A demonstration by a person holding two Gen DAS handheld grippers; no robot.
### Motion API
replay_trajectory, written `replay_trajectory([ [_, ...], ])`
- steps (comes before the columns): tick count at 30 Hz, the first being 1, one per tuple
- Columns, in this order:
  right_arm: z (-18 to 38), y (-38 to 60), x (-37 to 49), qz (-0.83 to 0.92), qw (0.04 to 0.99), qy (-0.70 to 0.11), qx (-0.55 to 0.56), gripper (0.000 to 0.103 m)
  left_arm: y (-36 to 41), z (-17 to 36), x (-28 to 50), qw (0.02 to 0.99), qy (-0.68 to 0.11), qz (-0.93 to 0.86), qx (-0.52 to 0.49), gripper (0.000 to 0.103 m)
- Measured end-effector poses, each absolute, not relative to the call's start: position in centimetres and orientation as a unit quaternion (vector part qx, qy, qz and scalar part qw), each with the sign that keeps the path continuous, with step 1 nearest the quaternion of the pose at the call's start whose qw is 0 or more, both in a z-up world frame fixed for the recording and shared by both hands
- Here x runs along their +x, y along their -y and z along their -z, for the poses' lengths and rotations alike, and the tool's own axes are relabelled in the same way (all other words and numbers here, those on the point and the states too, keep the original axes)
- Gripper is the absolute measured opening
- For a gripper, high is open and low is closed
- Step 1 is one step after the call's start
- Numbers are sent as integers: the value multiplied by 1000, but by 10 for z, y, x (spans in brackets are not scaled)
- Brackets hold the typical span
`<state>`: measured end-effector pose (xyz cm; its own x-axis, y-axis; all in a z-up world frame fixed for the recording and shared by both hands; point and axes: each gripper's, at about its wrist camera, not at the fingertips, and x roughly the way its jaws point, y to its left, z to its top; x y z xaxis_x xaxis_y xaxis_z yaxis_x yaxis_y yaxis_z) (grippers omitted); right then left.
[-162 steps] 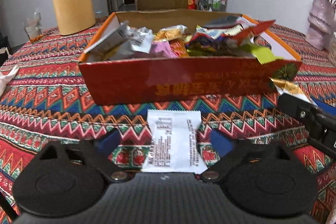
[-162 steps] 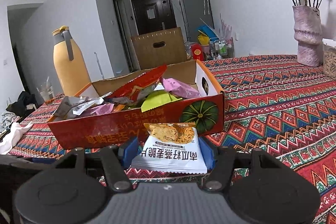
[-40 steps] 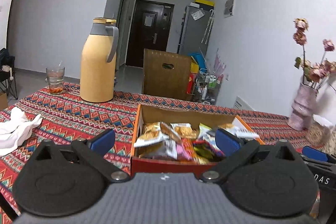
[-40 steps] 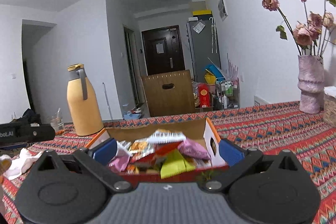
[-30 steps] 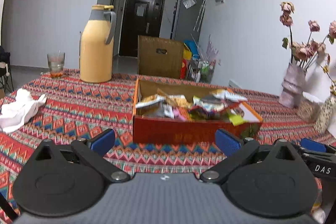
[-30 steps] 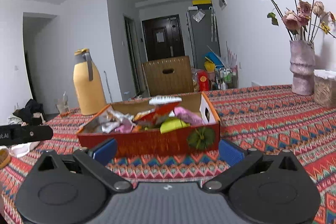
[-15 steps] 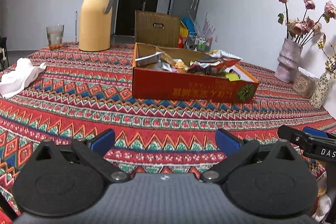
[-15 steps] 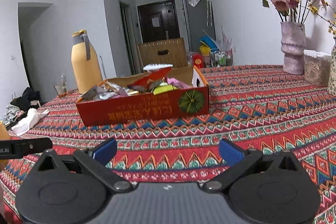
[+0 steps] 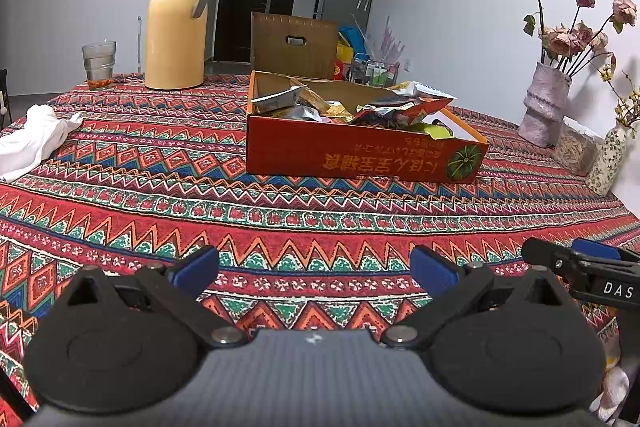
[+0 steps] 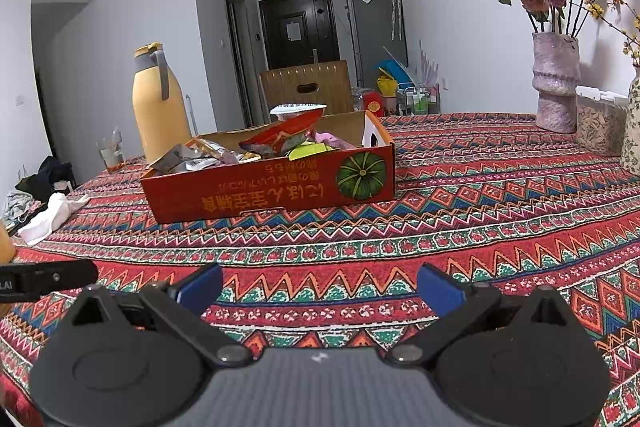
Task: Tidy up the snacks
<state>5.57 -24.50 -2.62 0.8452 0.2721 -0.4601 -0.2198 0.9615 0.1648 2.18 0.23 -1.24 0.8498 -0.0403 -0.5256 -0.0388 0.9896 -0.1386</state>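
Red cardboard box (image 9: 352, 157) heaped with foil snack packets (image 9: 384, 107) sits mid-tabletop (image 9: 280, 227), well apart from you. Left hand-held gripper (image 9: 314, 269), right hand-held gripper (image 10: 320, 287): both spread wide, empty. No loose packet visible; hold low, scan edges.

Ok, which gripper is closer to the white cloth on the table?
Left. The white cloth lies ahead and to the left of the left gripper. The right gripper sits on the left one's far side, so the cloth is farther off to its left.
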Motion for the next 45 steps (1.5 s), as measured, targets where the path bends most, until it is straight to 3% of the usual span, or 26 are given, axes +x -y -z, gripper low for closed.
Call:
replay_trajectory([
  [45, 31, 241, 58, -128, 957, -257, 44, 103, -1, 15, 22, 959, -276, 7, -66, 103],
])
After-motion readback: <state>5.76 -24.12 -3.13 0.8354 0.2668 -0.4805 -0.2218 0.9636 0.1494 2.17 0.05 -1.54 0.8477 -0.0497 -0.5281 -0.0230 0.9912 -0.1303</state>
